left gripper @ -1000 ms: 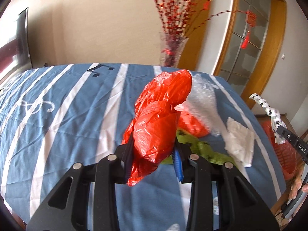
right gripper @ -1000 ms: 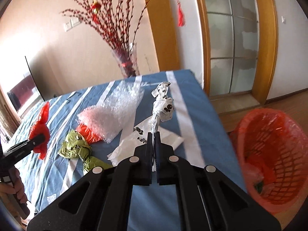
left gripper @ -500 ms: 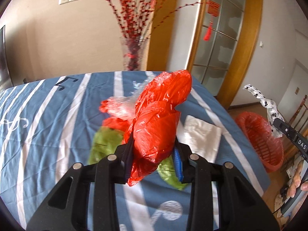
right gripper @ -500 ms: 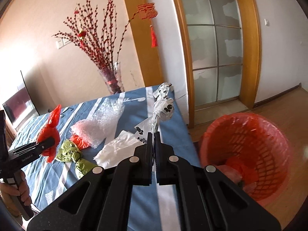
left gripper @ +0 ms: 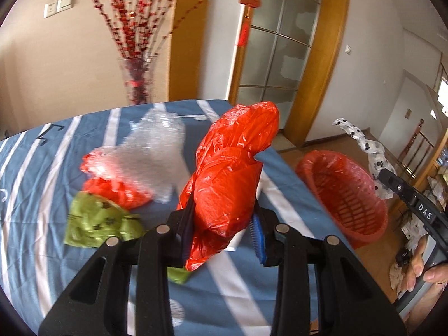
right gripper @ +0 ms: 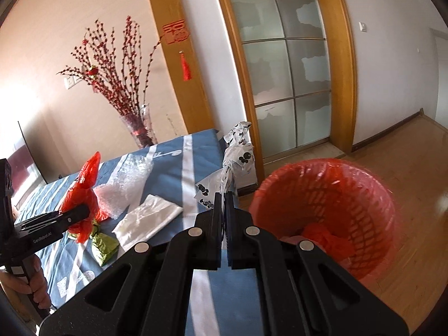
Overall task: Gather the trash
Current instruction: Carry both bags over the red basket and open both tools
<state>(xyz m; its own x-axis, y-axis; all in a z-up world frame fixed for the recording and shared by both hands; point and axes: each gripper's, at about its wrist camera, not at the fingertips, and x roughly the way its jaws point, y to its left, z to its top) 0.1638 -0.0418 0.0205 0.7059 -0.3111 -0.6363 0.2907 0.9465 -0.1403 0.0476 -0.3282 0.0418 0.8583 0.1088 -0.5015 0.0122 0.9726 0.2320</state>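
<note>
On the blue striped counter (left gripper: 42,168) at far left lie a green wrapper (left gripper: 95,218), bubble wrap (left gripper: 151,145) and a white bag (right gripper: 148,218); above them the left gripper (left gripper: 224,224) is clamped on a red plastic bag (left gripper: 232,173). Further rt, right gripper (right gripper: 224,204) pinches a spotted bag (right gripper: 238,156) (twisted, upright) beside the red basket (right gripper: 330,196) on the floor.

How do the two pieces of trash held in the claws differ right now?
The red plastic bag in the left claw is a bulky, crumpled wad of one plain colour; the white black-spotted wrapper in the right claw is thin and twisted into a strip. The bag keeps the left jaws wide apart, while the wrapper leaves the right jaws almost together. Both are held up off the blue striped tablecloth, neither yet in the red basket.
</note>
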